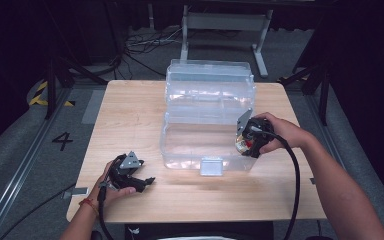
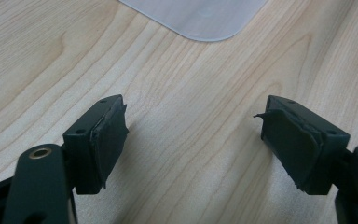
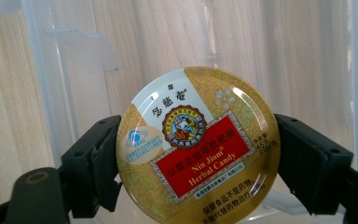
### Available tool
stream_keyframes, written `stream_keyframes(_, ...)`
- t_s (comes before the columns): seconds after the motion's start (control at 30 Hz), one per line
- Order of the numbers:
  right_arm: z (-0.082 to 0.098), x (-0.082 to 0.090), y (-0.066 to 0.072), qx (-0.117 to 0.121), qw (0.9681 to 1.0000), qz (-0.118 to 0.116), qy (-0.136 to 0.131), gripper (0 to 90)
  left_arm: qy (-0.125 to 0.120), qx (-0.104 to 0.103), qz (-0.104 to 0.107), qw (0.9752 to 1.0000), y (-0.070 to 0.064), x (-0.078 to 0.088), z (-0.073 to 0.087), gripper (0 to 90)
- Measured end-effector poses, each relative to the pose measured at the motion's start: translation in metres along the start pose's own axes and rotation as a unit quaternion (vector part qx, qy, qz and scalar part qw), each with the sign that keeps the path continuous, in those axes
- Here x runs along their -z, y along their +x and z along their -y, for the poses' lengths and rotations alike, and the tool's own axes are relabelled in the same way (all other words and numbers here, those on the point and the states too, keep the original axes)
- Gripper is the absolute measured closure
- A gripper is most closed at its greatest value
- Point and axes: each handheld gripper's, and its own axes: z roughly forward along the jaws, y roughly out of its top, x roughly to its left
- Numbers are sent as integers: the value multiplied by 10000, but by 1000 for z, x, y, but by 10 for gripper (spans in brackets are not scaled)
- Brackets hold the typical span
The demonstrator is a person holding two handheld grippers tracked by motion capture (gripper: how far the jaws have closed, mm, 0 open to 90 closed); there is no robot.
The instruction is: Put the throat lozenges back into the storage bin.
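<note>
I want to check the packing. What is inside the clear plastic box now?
The clear plastic box stands open, and through its walls I see no things lying in it. The right tool holds a round candy tin over its right end. The floor under the tin is covered.

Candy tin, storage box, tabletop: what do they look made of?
Candy tin: probably printed metal, glossy; highlights glare off its lid. Storage box: clear plastic, slightly frosted; the table shows through its walls. Tabletop: light wood or wood-look laminate, matte, with visible grain lines.
</note>
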Motion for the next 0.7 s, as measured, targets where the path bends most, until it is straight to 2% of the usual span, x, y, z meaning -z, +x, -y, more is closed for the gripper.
stream_keyframes(0.4,-1,0,1,-46,10000,39,43,198,0,-1,0,10000,0,0,0,226)
stream_keyframes(0.7,4,7,-2,-209,9995,91,-208,196,-1,-5,0,10000,0,0,0,224)
